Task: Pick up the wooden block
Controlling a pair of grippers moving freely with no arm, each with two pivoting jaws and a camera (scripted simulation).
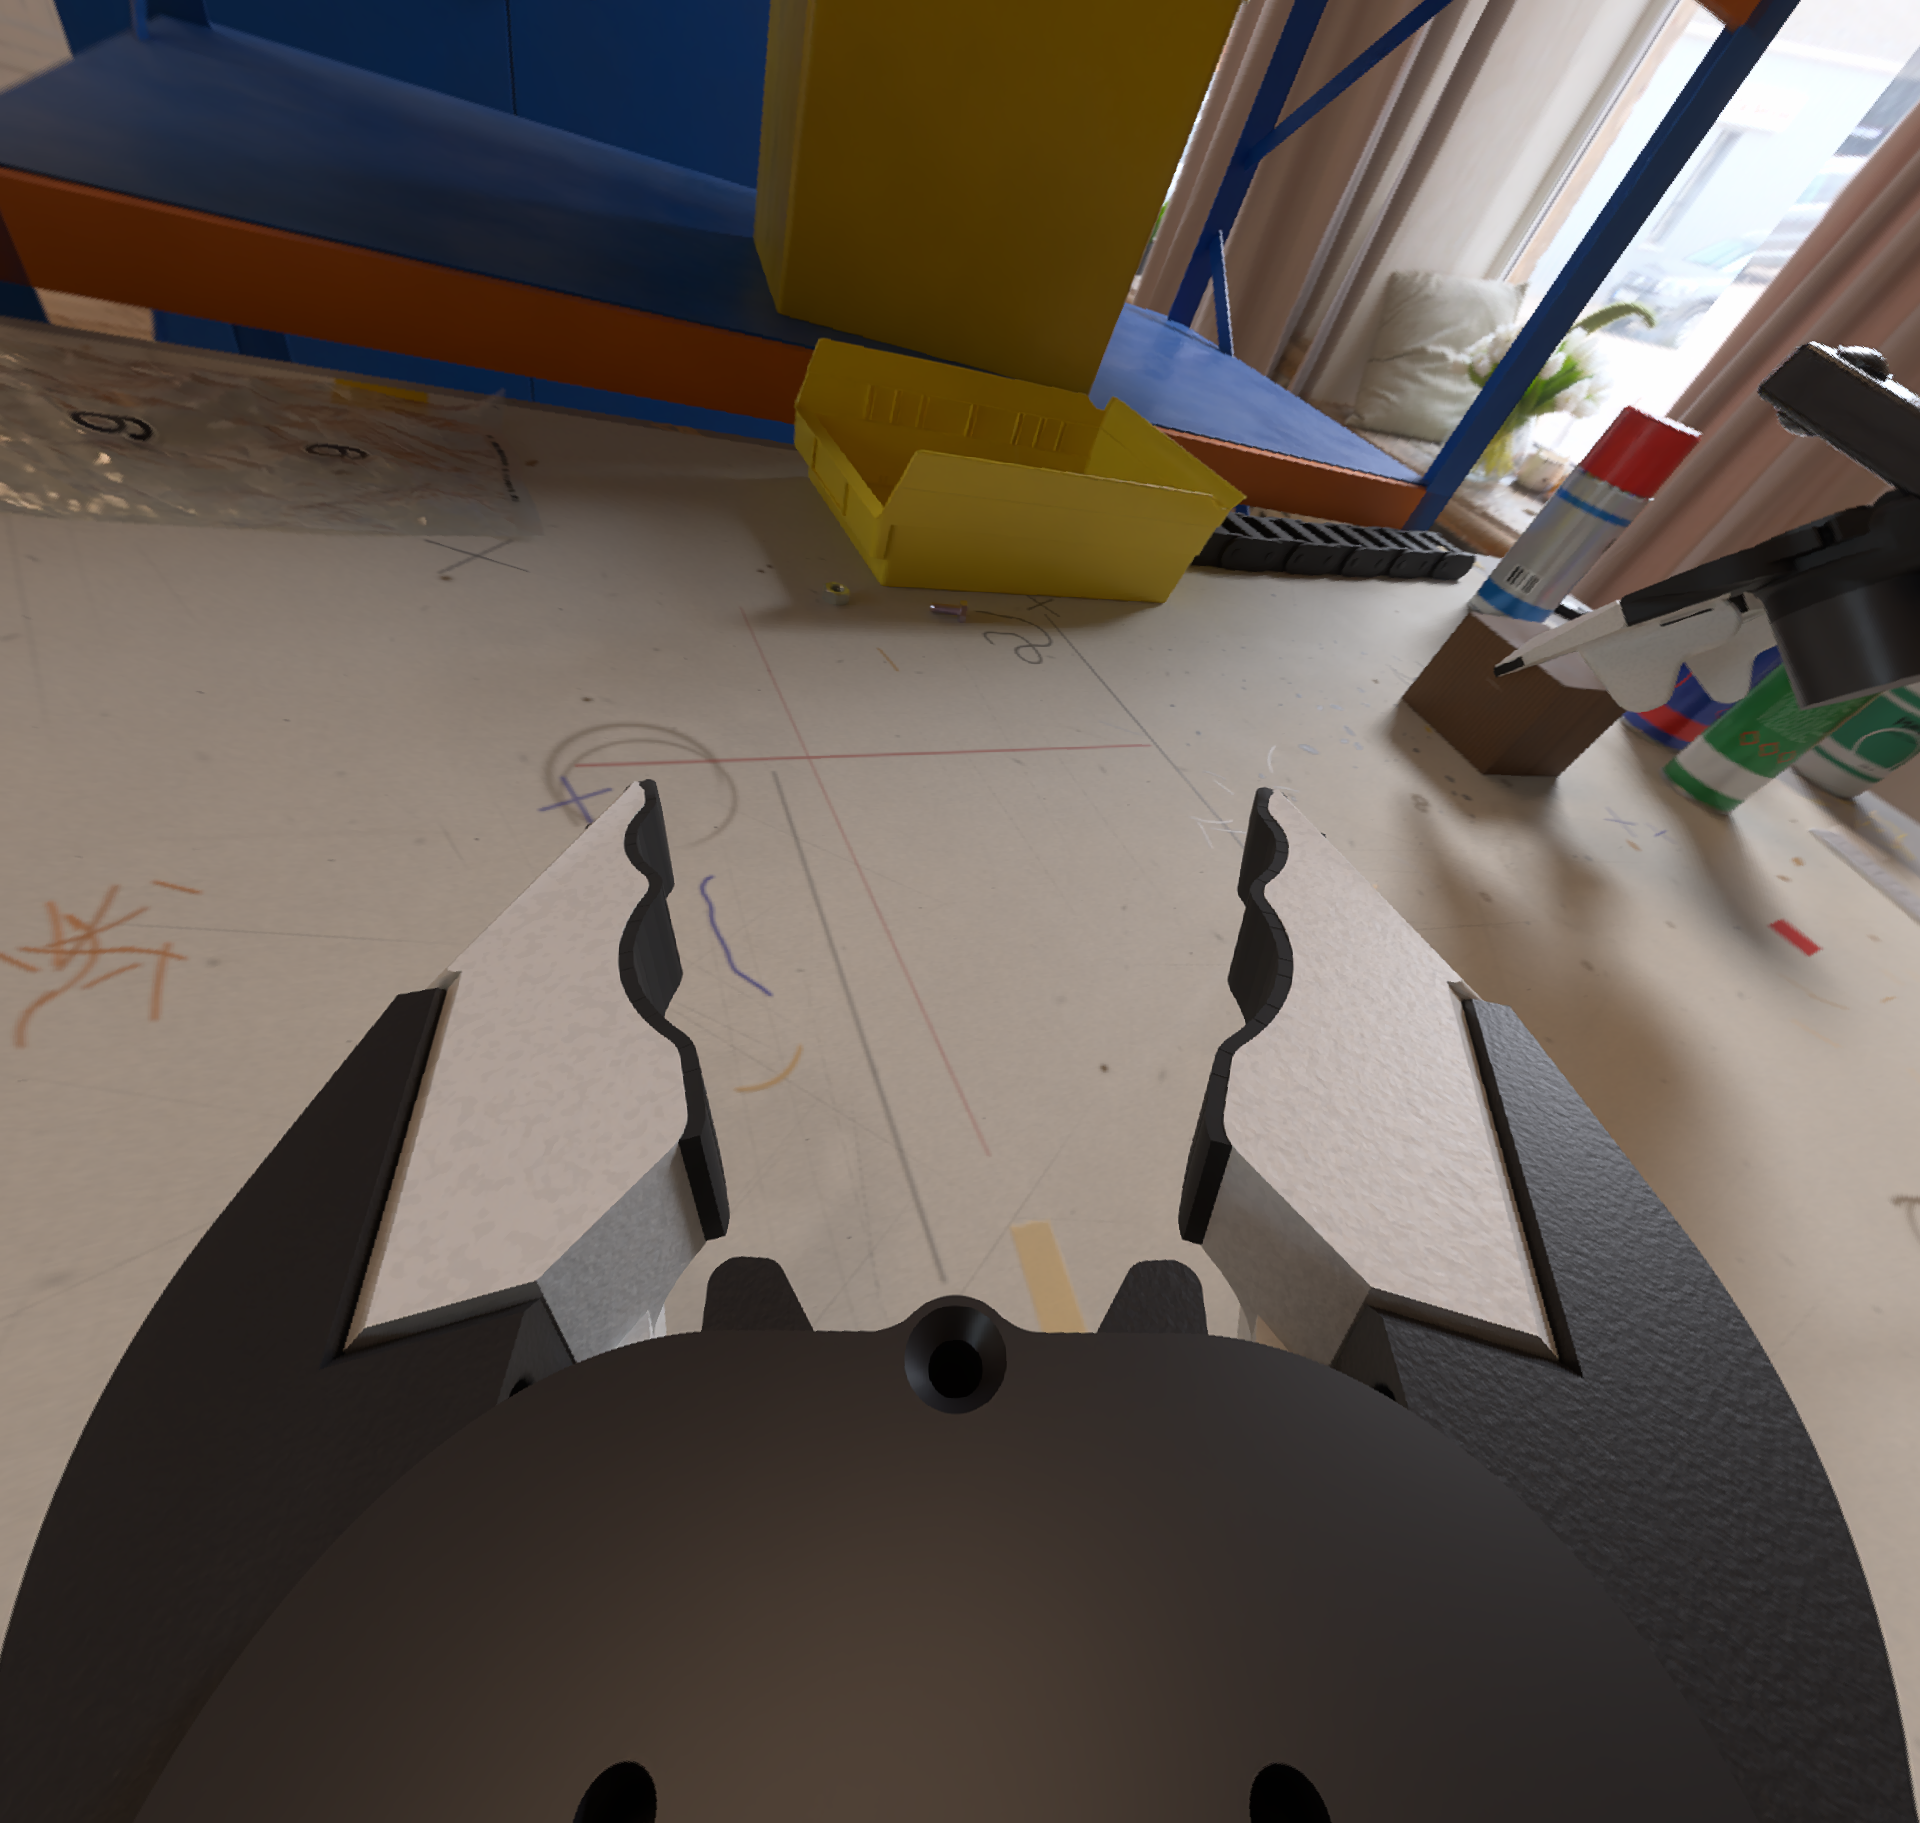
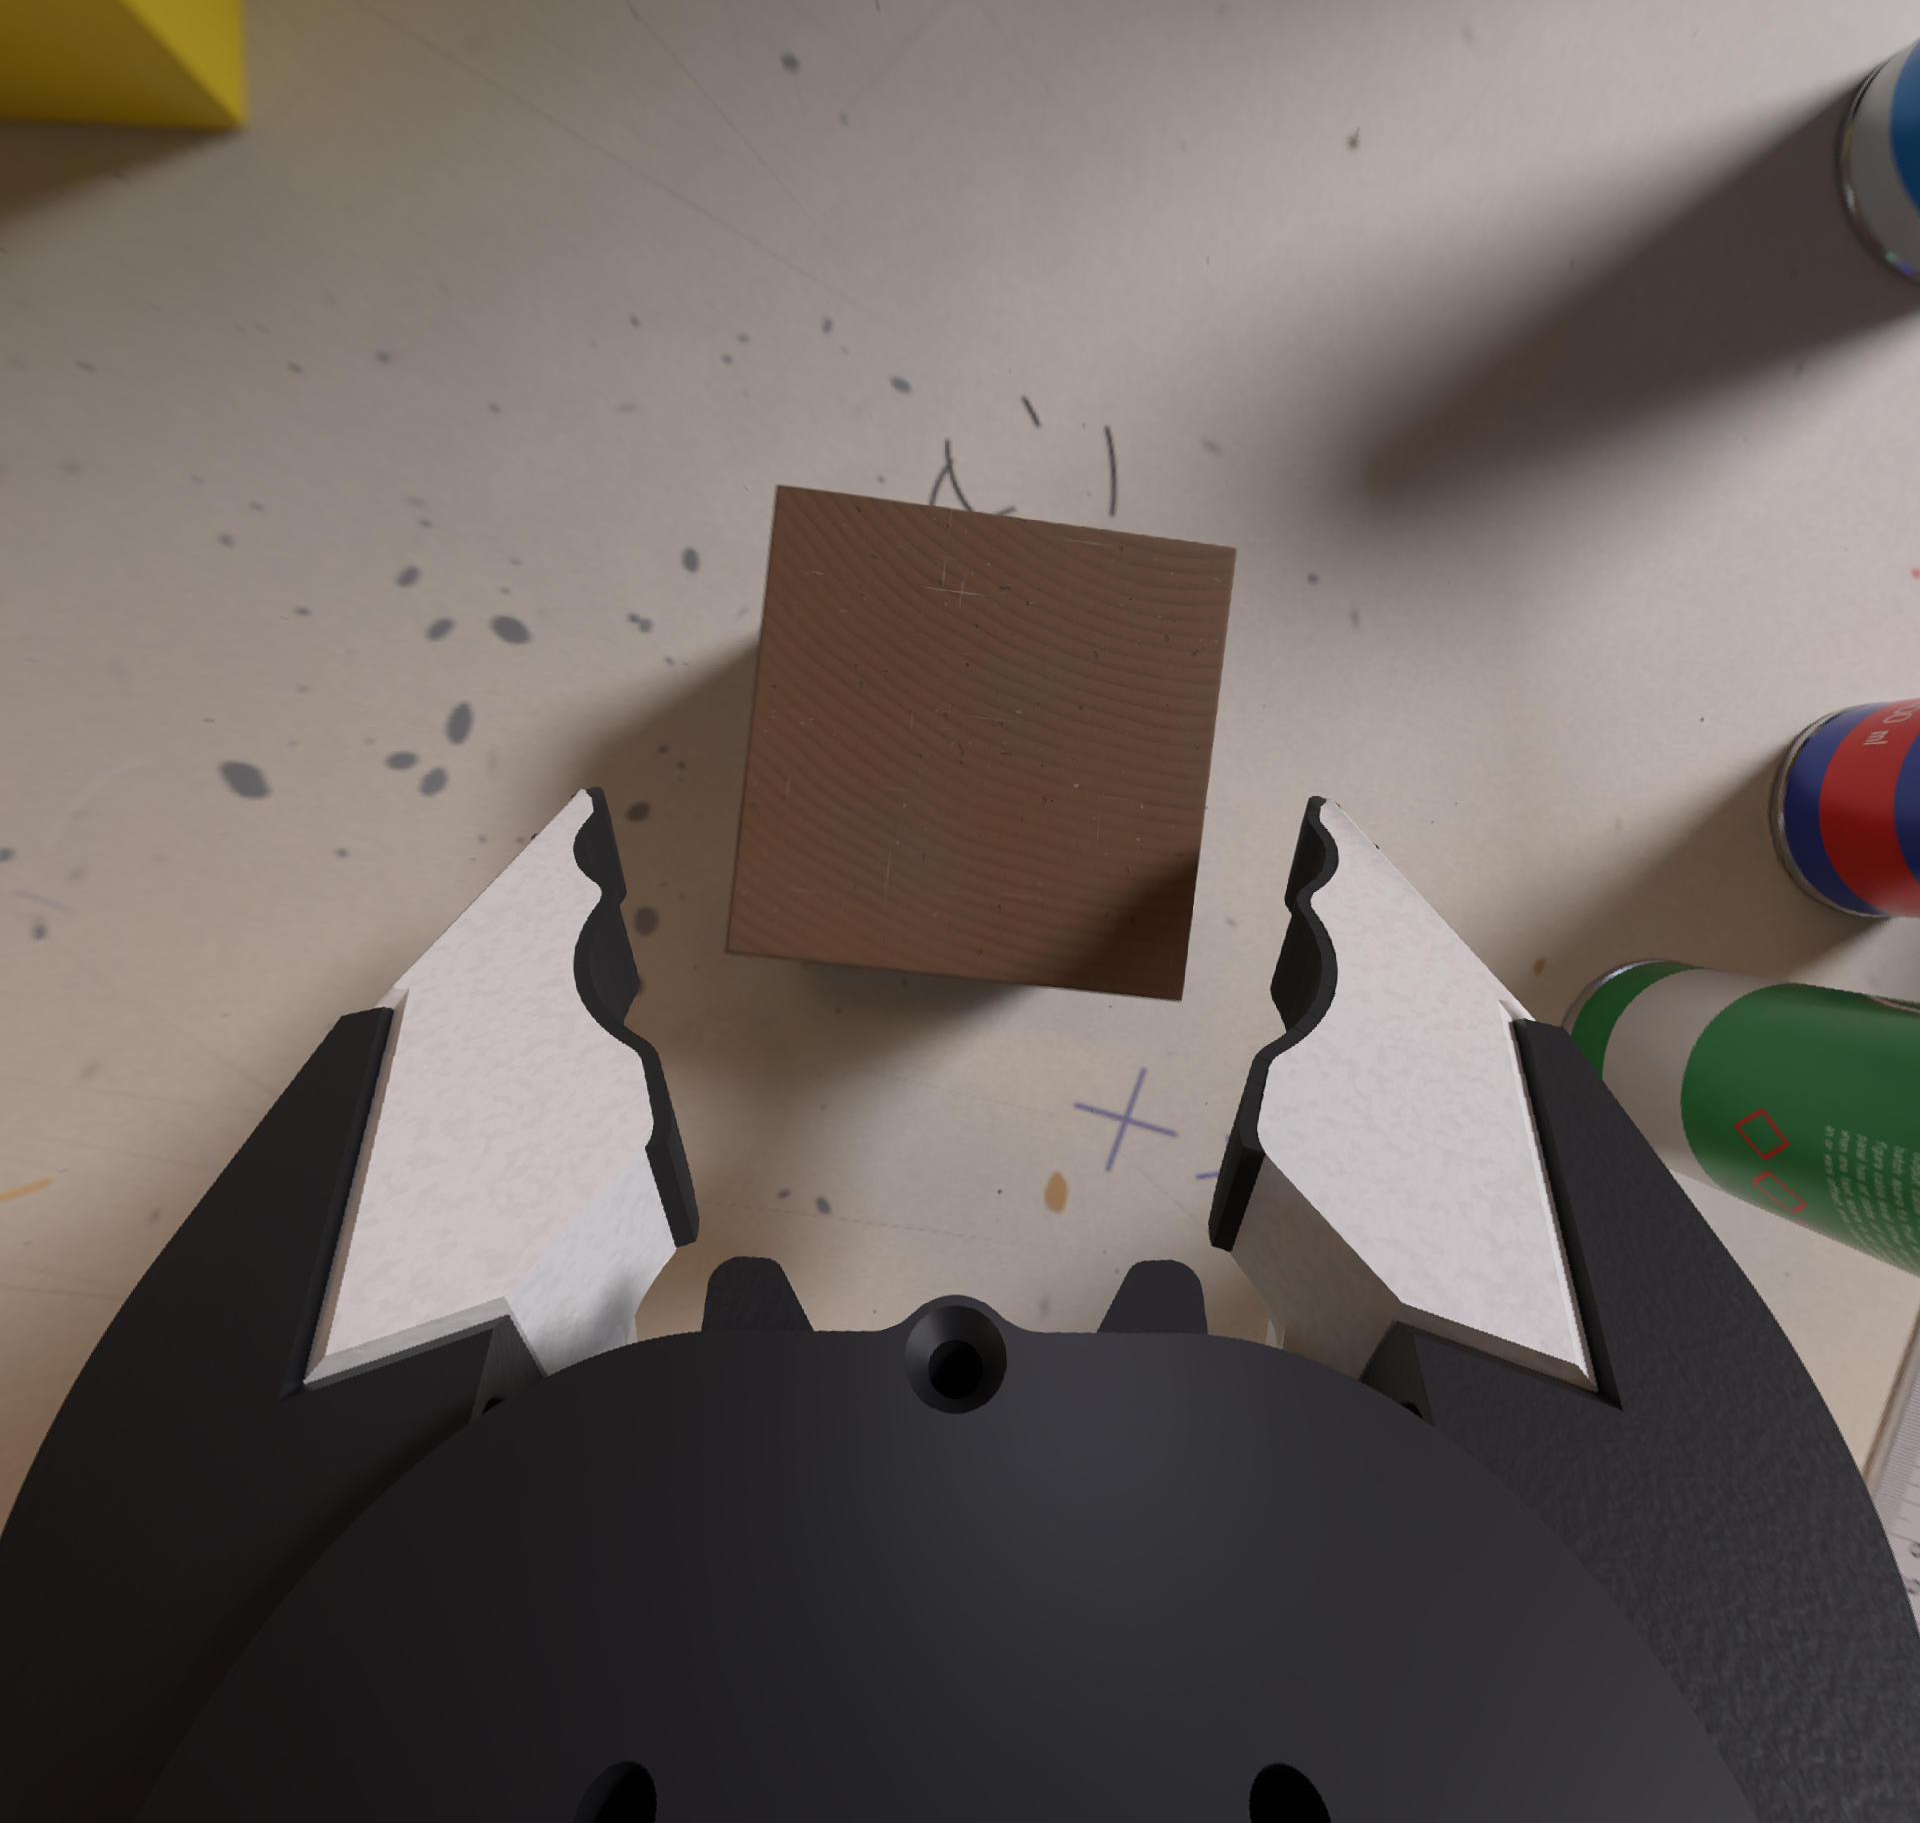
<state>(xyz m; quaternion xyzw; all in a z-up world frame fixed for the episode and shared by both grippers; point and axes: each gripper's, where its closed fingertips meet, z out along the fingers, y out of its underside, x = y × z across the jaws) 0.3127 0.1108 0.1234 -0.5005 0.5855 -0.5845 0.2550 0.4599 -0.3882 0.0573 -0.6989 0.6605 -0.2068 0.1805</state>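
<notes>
The wooden block [image 2: 982, 739] is a brown cube with grain lines, resting on the pale marked table. In the right wrist view I look down on its top face. My right gripper [image 2: 954, 807] is open above it, its fingers spread wider than the block, with the fingertips level with the block's lower half in the picture. The jaws hold nothing. In the left wrist view the block [image 1: 1496, 708] sits at the far right under the right gripper [image 1: 1517, 659]. My left gripper [image 1: 954, 797] is open and empty over bare table, well left of the block.
A low yellow bin [image 1: 1003, 506] and a tall yellow box [image 1: 977, 132] stand by the blue and orange shelving [image 1: 395, 267]. Spray cans stand right of the block: green [image 2: 1787, 1119], red and blue [image 2: 1860, 817], and a red-capped one [image 1: 1590, 516]. A clear plastic sheet [image 1: 239, 433] lies far left.
</notes>
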